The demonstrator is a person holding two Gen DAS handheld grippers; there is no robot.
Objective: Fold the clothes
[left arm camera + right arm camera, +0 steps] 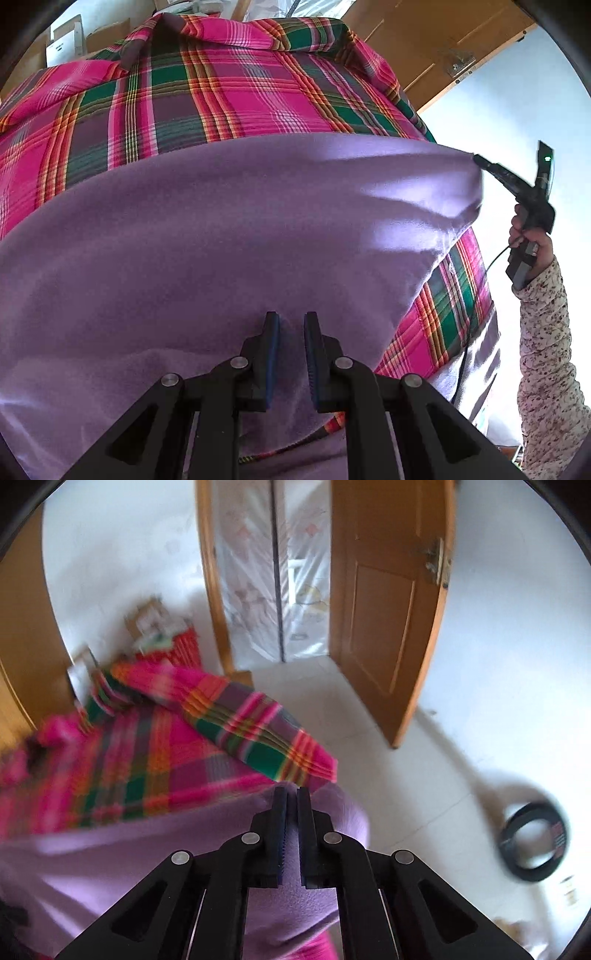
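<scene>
While the purple cloth [229, 236] lies spread over the plaid bedcover [207, 85], the left gripper [291, 325] pinches its near edge with 2 fingers almost together. The right gripper [291, 794], held by a hand [528, 240], pinches the cloth's corner at the bedcover's right edge.

Soft cloth [229, 236] lying on the checked blanket [221, 92], door [388, 609] behind the blanket, round hoop [533, 840] on the floor [424, 775] right of the blanket
</scene>
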